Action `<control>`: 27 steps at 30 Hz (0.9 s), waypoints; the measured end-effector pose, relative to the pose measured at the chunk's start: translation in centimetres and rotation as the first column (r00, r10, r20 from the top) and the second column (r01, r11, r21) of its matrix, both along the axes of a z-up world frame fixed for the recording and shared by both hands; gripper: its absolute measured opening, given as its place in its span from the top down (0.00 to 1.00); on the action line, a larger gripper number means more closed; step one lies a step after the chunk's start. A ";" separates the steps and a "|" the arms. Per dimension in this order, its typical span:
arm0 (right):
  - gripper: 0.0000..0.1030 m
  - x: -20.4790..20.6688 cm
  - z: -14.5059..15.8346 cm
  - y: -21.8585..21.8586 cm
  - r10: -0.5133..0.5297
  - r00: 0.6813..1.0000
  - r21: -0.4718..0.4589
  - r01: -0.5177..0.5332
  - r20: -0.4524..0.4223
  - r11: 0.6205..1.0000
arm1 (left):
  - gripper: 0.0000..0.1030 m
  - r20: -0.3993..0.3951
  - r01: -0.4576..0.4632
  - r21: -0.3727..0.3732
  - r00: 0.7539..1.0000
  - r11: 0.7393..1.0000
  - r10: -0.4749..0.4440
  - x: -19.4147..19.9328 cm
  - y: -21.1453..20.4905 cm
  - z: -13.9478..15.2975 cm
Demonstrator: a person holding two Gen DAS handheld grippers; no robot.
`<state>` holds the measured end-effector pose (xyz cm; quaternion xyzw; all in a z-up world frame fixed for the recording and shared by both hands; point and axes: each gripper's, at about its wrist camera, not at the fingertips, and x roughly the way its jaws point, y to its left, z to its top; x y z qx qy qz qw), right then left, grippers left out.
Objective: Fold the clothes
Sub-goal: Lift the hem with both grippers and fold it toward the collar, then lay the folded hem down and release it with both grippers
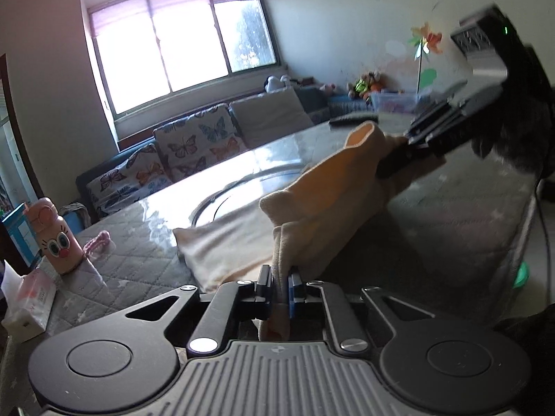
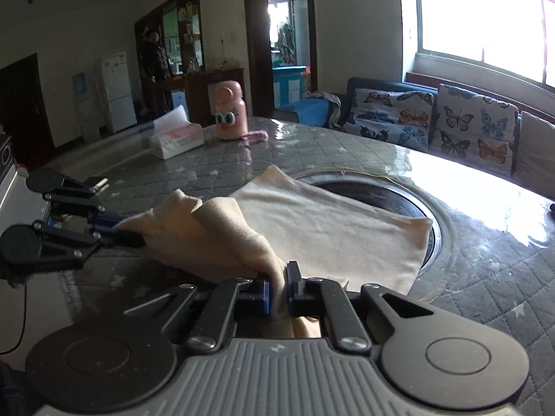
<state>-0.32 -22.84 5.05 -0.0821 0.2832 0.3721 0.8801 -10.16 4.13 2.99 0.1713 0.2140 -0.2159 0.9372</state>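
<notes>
A beige cloth garment (image 1: 312,201) lies partly on the grey quilted table (image 1: 138,253), its near edge lifted. My left gripper (image 1: 281,282) is shut on one corner of the lifted edge. My right gripper (image 1: 399,154) shows at the upper right, shut on the other corner. In the right wrist view the right gripper (image 2: 277,289) pinches the garment (image 2: 329,225), and the left gripper (image 2: 121,232) at the left holds the other end. The far part of the garment lies flat over a round inset (image 2: 399,201) in the table.
A pink cartoon bottle (image 2: 228,111), a tissue box (image 2: 177,138) and a small pink item (image 2: 255,136) stand on the far part of the table (image 2: 485,277). A sofa with butterfly cushions (image 2: 433,121) stands behind. A remote (image 1: 352,118) lies on the table's far end.
</notes>
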 end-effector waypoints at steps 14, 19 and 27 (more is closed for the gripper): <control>0.92 -3.7 2.5 -1.5 0.051 0.998 0.035 -0.050 -0.033 0.998 | 0.91 -0.055 -0.021 -0.081 0.998 0.997 0.017 -2.2 1.0 3.2; 0.92 -0.5 2.3 -1.0 0.021 0.998 0.032 -0.019 -0.058 0.999 | 0.91 -0.060 -0.060 -0.076 0.997 0.995 0.055 2.9 0.9 2.8; 0.92 6.8 -0.6 -0.2 -0.053 0.985 0.041 0.061 -0.164 0.997 | 0.90 -0.154 -0.135 -0.062 0.980 0.989 0.124 10.5 0.6 0.0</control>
